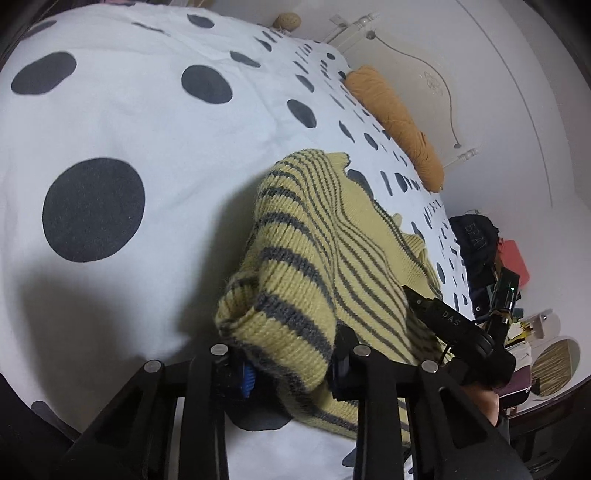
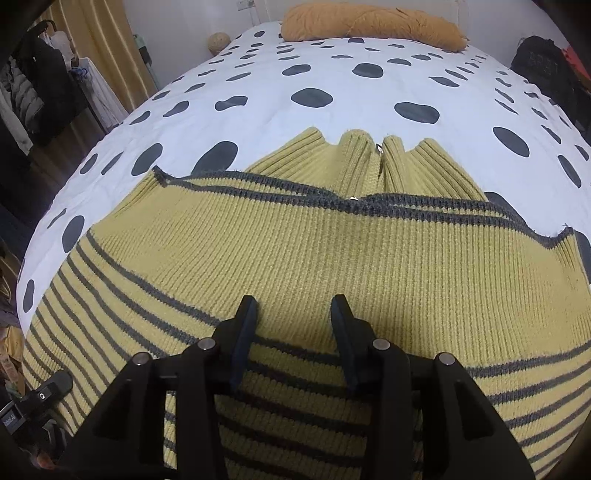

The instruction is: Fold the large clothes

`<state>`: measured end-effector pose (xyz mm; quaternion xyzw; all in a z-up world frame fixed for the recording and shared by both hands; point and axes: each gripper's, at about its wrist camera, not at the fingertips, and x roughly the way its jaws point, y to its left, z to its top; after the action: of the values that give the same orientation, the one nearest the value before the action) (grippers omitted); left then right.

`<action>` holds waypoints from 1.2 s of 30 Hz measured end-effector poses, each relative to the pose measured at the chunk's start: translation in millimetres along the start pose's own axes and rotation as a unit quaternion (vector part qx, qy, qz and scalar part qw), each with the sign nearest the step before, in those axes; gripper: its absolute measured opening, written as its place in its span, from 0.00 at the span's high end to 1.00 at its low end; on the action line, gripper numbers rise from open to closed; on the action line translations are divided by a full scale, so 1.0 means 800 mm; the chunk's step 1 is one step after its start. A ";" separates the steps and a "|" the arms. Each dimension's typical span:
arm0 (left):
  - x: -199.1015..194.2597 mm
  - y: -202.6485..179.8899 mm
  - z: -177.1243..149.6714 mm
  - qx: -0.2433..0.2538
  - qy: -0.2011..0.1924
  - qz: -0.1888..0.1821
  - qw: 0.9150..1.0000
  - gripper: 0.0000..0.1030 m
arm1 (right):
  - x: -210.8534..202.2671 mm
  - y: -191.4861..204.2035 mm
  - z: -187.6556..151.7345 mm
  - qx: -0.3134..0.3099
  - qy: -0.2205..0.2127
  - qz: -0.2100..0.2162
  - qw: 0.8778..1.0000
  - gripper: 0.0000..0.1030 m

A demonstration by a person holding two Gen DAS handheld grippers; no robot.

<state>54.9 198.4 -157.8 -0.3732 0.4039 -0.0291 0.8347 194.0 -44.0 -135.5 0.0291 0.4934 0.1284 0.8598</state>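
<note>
Looking across the bed (image 2: 258, 122), I see a white cover printed with dark grey spots, large near me and crowding smaller toward the far end. An orange bolster pillow (image 2: 373, 24) lies across the head of it, against a pale headboard (image 1: 413, 74) with a curved trim line. A small round knitted ball (image 2: 218, 41) sits off the bed's far left corner. On the left of the right wrist view hang yellow curtains (image 2: 107, 48) and a rack of dark coats (image 2: 33, 85); on the right, a black bag (image 2: 543, 70) stands beside the bed.

The sweater (image 2: 332, 266) — yellow knit with grey stripes — is spread on the near part of the bed, its ribbed collar pointing toward the pillow.

My left gripper (image 1: 291, 365) is clamped on a bunched, lifted fold of the sweater; the knit fills the gap between its fingers, with a blue pad showing at the left one. My right gripper (image 2: 293, 314) hovers low over the plain yellow band of the sweater — its fingers stand apart with nothing pinched between them. I cannot tell whether the tips touch the knit.
</note>
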 end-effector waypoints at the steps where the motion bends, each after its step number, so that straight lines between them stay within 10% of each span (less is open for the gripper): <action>1: -0.003 -0.003 0.000 0.000 -0.003 -0.003 1.000 0.74 | 0.000 -0.001 0.000 0.000 0.001 0.002 1.000 0.58; 15: -0.026 -0.192 -0.014 0.136 -0.024 -0.065 0.988 0.78 | -0.085 -0.098 -0.034 0.113 -0.029 0.097 0.988 0.58; 23: 0.039 -0.348 -0.118 0.253 0.047 -0.137 0.957 0.78 | -0.186 -0.213 -0.086 0.175 -0.100 0.078 0.976 0.54; 29: 0.129 -0.395 -0.255 0.351 0.136 -0.140 0.916 0.78 | -0.223 -0.295 -0.129 0.243 -0.123 0.071 0.959 0.53; 33: 0.137 -0.388 -0.284 0.389 0.122 -0.127 0.904 0.79 | -0.221 -0.324 -0.136 0.265 -0.117 0.091 0.953 0.53; 36: 0.133 -0.376 -0.267 0.363 0.129 -0.141 0.912 0.79 | -0.221 -0.320 -0.119 0.237 -0.107 0.131 0.957 0.42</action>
<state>54.0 -183.9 -117.2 -0.0908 0.4129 -0.3395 0.8402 77.0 -342.4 -80.8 0.3097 0.4070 0.1151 0.8516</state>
